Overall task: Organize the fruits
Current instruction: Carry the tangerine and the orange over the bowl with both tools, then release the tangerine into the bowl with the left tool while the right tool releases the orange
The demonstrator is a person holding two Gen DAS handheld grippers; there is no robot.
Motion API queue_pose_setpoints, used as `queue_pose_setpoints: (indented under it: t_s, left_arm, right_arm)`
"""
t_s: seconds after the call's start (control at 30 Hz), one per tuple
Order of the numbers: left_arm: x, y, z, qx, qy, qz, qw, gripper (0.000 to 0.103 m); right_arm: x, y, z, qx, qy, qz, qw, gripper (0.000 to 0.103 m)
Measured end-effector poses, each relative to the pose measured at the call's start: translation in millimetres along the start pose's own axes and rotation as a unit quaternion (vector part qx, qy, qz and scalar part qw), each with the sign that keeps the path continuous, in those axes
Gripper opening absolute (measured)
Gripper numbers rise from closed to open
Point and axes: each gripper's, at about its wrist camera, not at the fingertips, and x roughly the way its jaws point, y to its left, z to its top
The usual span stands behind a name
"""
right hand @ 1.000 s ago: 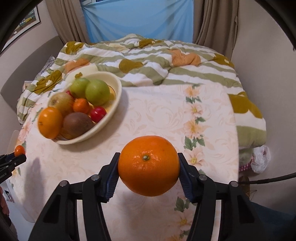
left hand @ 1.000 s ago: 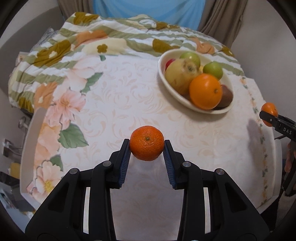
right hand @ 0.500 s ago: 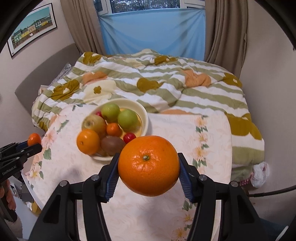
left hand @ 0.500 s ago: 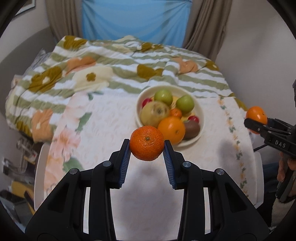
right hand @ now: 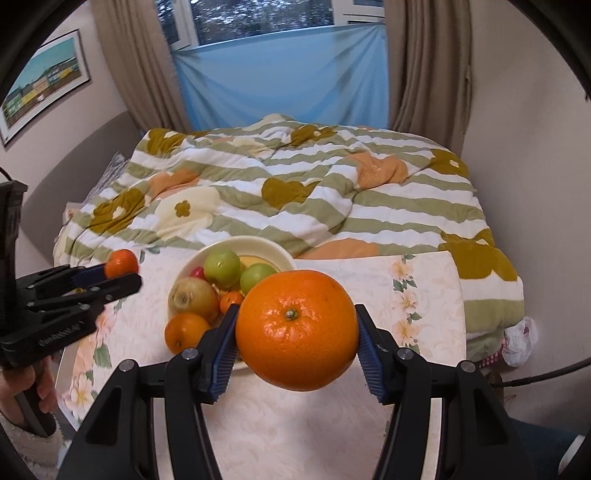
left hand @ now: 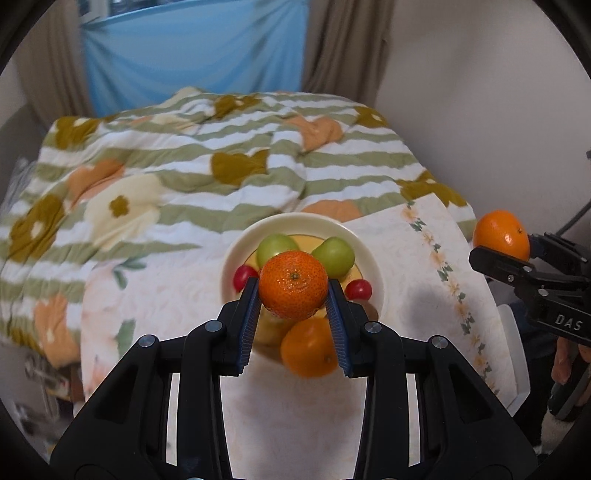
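Fruits are clamped, a mandarin (left hand: 293, 284) in the left gripper (left hand: 293, 295) and an orange (right hand: 297, 328) in the right gripper (right hand: 297, 339), at frame centre before the bowl (right hand: 273, 247), likely for placing.

A bed (right hand: 295, 192) fills the back of the room under a rumpled quilt (right hand: 388, 206) striped green and white with ochre and peach flowers. Behind it a blue cloth (right hand: 288, 77) hangs across the lower window (right hand: 258, 18), flanked by beige curtains (right hand: 428, 66). Pale walls (left hand: 480, 92) close in on both sides; a framed picture (right hand: 44, 81) hangs on the left one. What looks like a crumpled bag (right hand: 519, 341) lies low beside the bed, though it is blurred.
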Motion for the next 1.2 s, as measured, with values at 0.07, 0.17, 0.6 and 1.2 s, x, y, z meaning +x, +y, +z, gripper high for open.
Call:
queue_pose_setpoints:
  t_s: [0.07, 0.17, 0.6, 1.2]
  left_arm:
    - [12.9, -1.2, 5.8, 0.017, 0.007, -0.008, 0.9998, 0.043]
    - [31.8, -1.9, 11.9, 0.036, 0.019, -0.022, 0.9989, 0.043]
    - [92.8, -5.1, 15.7, 0.109, 0.063, -0.036, 0.9914, 0.043]
    - [62.9, 21.2, 17.1, 0.076, 0.024, -0.033, 0.9963, 0.103]
  right_arm:
    - [3.7, 0.1, 2.5, 0.012, 0.0, -0.008, 1.0, 0.054]
    - [10.7, -1.4, 4.9, 0.028, 0.003, -0.019, 0.999, 0.054]
    - [35.2, -2.1, 5.8, 0.077, 0.017, -0.048, 0.996, 0.054]
    - [36.9, 2.9, 11.1, 0.071, 0.017, -0.056, 0.996, 0.054]
